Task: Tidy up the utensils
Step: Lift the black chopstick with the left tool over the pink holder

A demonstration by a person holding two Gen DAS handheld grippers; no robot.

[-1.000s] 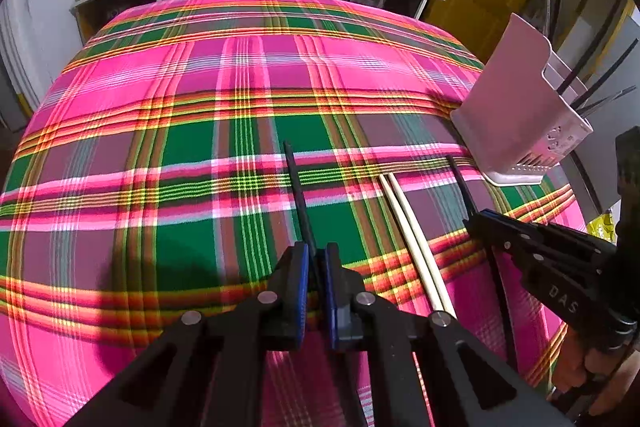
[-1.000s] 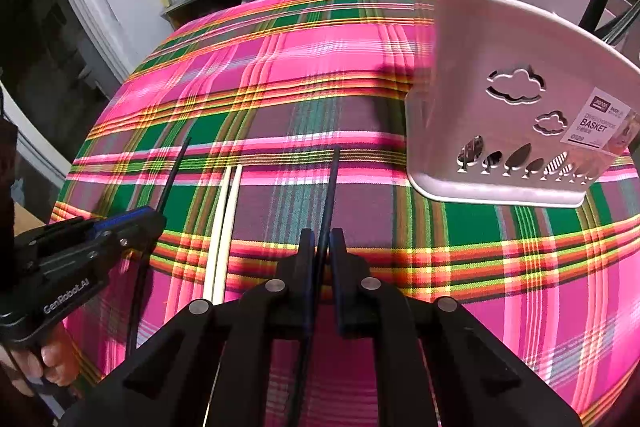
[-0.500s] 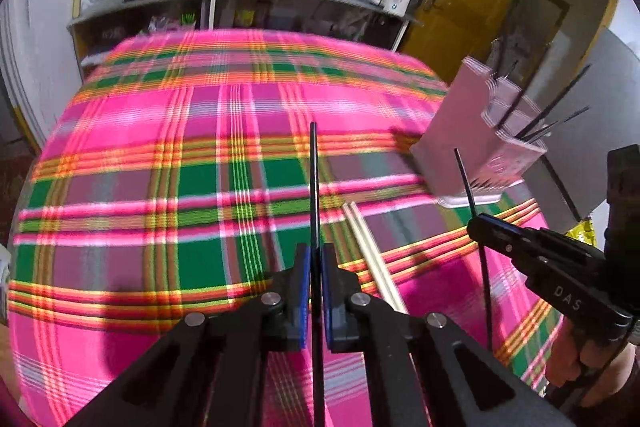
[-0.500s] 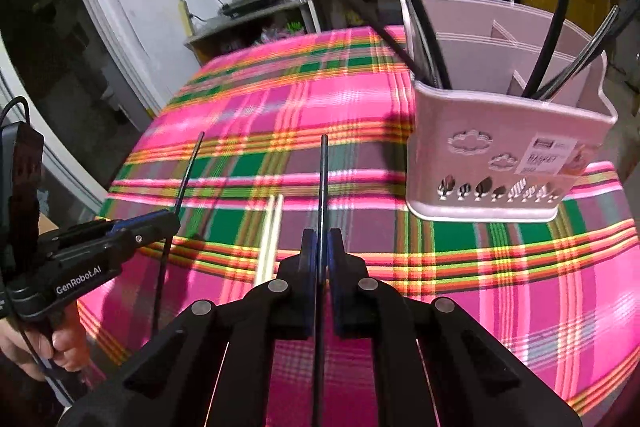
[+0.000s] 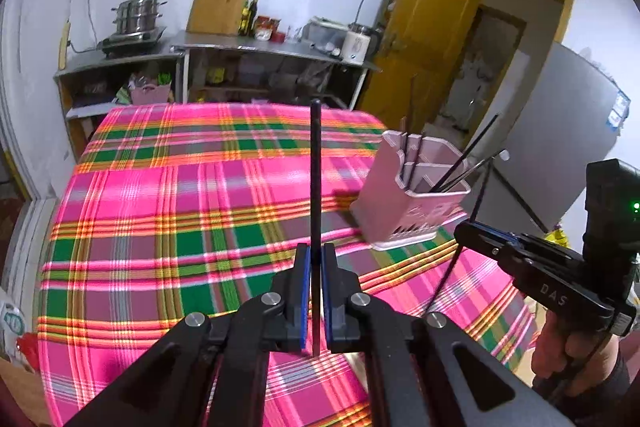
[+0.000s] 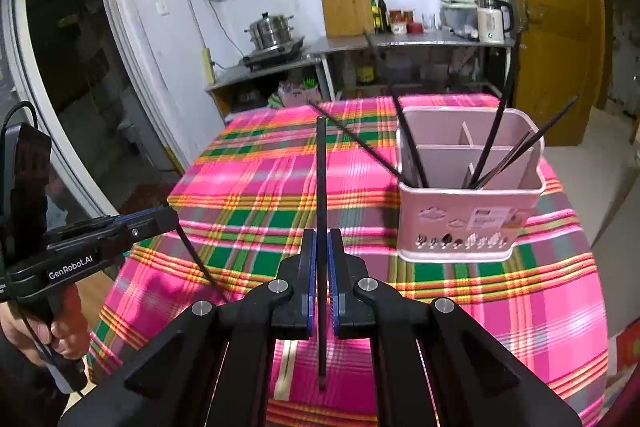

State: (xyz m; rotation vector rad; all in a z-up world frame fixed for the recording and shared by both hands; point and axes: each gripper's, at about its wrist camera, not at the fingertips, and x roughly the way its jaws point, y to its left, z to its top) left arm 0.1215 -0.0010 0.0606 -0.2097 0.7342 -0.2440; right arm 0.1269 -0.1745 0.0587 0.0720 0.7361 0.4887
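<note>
My left gripper (image 5: 315,259) is shut on a black chopstick (image 5: 315,179), held well above the plaid tablecloth (image 5: 180,211). My right gripper (image 6: 321,243) is shut on another black chopstick (image 6: 321,187), also lifted. A pink utensil basket (image 6: 470,223) with dividers stands on the cloth ahead and right of the right gripper; it holds several black chopsticks (image 6: 492,139). The basket also shows in the left wrist view (image 5: 408,203), right of the left gripper. The right gripper appears in the left wrist view (image 5: 466,227), and the left gripper in the right wrist view (image 6: 170,217).
A pale chopstick pair (image 6: 285,373) lies on the cloth, mostly hidden under my right gripper. Steel counters with a stacked pot (image 5: 138,15), a kettle (image 6: 490,19) and bottles stand beyond the table. A yellow door (image 5: 424,27) is at the right.
Both grippers have risen from the cloth, each lifting its black chopstick. The basket and table now look farther below and ahead.
</note>
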